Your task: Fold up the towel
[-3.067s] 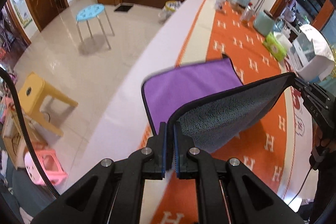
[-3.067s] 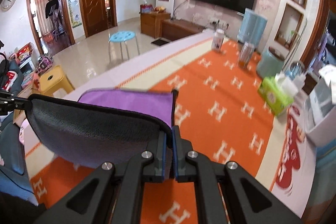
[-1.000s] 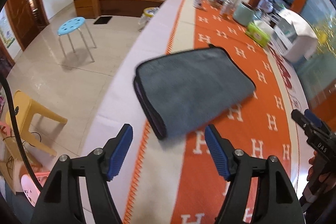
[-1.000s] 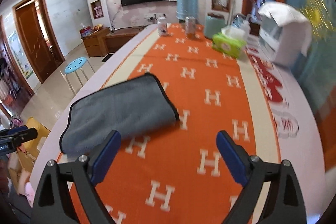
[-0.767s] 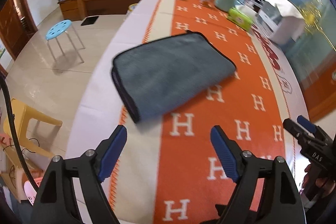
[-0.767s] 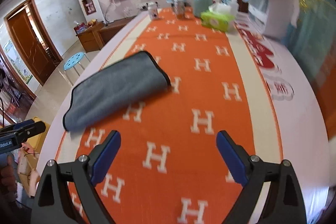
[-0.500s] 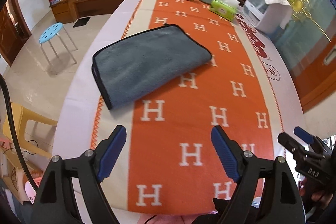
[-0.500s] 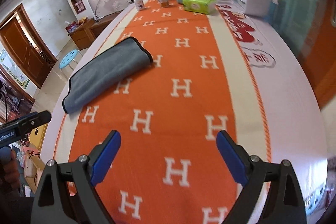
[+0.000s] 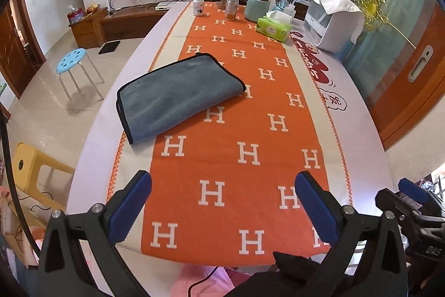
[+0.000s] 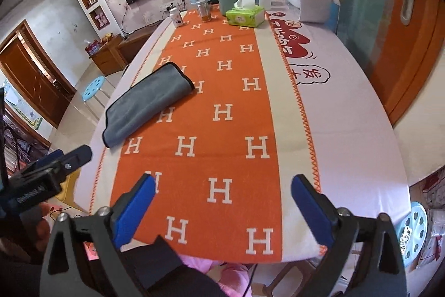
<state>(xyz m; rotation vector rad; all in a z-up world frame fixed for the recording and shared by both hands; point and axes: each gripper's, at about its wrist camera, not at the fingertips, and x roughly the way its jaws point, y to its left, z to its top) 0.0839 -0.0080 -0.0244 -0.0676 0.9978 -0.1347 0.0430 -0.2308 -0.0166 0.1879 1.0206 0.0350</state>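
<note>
Orange H-patterned cloth covers the long desk. Towel lies folded flat, grey side up (black trim visible), on the cloth's left edge, well apart from both claws. Left claw spread wide, holding nothing; right claw likewise released.

Towel: grey plush cloth, matt, dark stitched edge. Table runner: orange woven cloth, matt. Left gripper, right gripper: black matt plastic, blue pads, silver metal screws. Floor: glossy tile. Door: brown wood.
</note>
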